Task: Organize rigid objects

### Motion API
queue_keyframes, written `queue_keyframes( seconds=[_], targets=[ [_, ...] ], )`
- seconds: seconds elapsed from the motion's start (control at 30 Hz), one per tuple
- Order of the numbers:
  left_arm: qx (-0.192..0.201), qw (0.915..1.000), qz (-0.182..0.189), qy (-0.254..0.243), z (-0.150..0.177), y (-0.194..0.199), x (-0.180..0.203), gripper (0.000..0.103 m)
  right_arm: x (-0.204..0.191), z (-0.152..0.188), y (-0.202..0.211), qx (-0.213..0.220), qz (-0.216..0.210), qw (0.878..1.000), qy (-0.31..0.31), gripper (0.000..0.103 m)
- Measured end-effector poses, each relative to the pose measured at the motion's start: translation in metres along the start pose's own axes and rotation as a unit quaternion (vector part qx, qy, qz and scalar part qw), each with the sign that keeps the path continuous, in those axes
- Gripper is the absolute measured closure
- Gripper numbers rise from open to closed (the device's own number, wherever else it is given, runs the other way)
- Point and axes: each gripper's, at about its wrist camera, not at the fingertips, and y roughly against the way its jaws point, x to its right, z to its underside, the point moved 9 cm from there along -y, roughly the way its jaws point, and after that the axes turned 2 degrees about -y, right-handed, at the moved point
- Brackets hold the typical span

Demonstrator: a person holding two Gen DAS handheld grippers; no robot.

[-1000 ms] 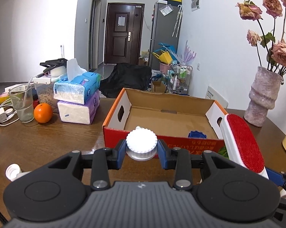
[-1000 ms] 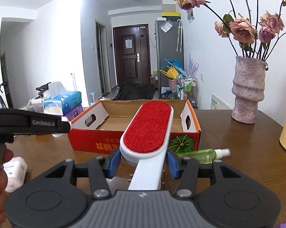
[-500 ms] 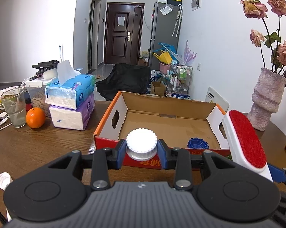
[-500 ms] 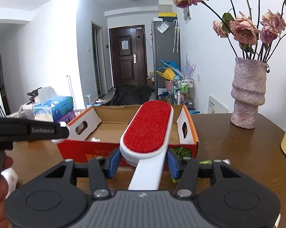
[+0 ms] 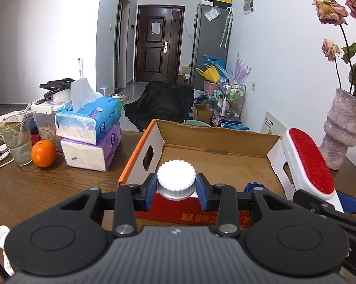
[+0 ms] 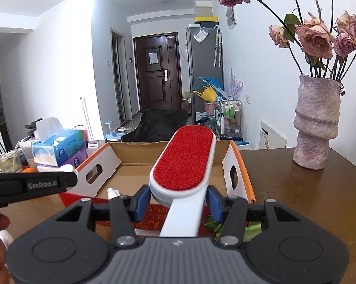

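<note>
White ribbed-cap bottle (image 5: 176, 179) clamped in left gripper (image 5: 176, 190), above near wall of cardboard box (image 5: 215, 142). Red lint brush (image 6: 184, 159) pinched in right gripper (image 6: 178, 201), over box's near right. Blue cap (image 5: 253, 186) inside.

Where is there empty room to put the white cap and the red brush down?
The brown floor of the open cardboard box is mostly bare; only a small blue ridged cap lies at its near right. The dark wooden table is bare between the box and the mottled pink vase. It is crowded left of the box: stacked tissue packs, an orange, a glass.
</note>
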Motion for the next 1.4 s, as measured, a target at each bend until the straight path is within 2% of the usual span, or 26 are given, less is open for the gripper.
queue_keyframes(
  seconds=[0.8, 1.4],
  targets=[
    [0.018, 0.9993, -0.03, -0.015, -0.028, -0.056, 0.002, 0.066, -0.004, -0.027, -0.063, -0.012, 0.002, 1.0, 0.002, 0.052],
    [0.0, 0.9983, -0.047, -0.034, -0.029, -0.101, -0.002, 0.066, 0.001, -0.033, -0.106, -0.046, 0.004, 0.999, -0.001, 0.052]
  ],
)
